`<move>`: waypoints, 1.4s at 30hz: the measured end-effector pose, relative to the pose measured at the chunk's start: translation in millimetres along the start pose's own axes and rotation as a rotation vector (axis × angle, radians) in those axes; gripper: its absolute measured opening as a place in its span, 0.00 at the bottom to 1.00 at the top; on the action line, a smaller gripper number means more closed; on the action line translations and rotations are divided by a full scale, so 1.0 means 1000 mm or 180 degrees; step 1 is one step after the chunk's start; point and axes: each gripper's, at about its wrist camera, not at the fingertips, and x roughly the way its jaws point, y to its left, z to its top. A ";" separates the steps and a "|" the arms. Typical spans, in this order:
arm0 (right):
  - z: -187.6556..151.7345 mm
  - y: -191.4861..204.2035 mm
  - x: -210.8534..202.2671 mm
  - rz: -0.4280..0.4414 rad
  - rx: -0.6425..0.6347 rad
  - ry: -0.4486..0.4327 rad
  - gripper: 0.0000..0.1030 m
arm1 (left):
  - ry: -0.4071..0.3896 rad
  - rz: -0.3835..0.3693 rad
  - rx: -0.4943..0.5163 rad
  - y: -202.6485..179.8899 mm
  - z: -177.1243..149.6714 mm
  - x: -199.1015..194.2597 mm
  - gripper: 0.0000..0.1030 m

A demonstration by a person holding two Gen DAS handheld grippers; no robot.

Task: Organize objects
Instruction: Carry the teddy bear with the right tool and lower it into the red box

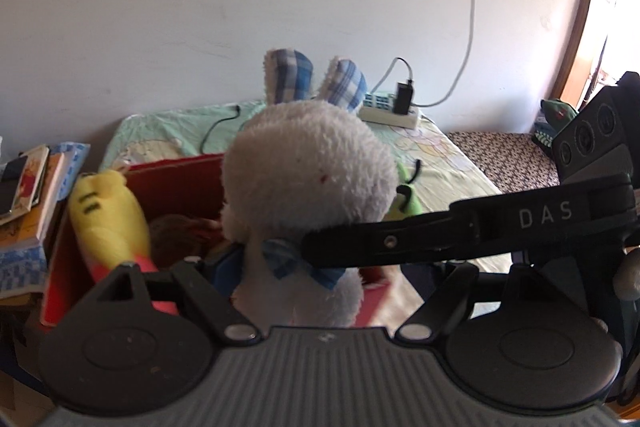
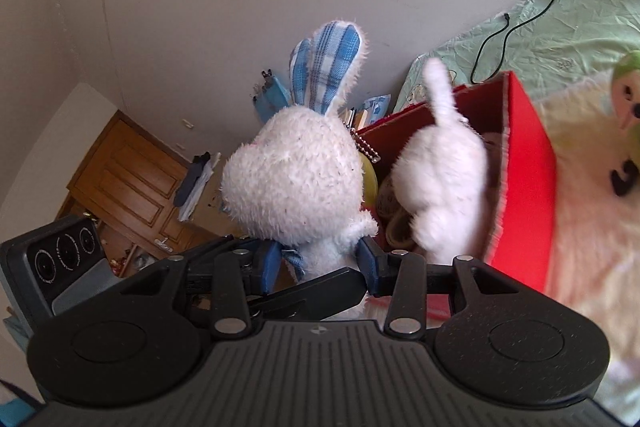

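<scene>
Right wrist view: white fluffy plush rabbit with blue-checked ears [image 2: 296, 179], pinched at neck by right gripper [image 2: 316, 267], held above red fabric box [image 2: 524, 179]. Light, soft, compressible; neck grip best. Left gripper [image 1: 280, 267] jaw state indeterminate.
</scene>
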 end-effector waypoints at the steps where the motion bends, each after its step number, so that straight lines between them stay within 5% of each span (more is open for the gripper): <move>1: 0.002 0.001 0.008 -0.0031 0.0014 -0.0009 0.43 | 0.0005 -0.0012 -0.0035 0.008 0.002 0.001 0.80; 19: 0.000 -0.006 0.093 -0.0647 0.0410 0.0054 0.44 | 0.0435 -0.0111 -0.0305 0.110 -0.007 0.060 0.80; 31: -0.004 -0.005 0.095 -0.0885 0.0318 0.0041 0.42 | 0.0532 -0.0138 -0.0311 0.124 -0.014 0.063 0.86; 42: -0.004 -0.005 0.088 -0.0958 0.0413 -0.0036 0.32 | 0.0805 0.0171 -0.0075 0.106 -0.013 0.073 0.90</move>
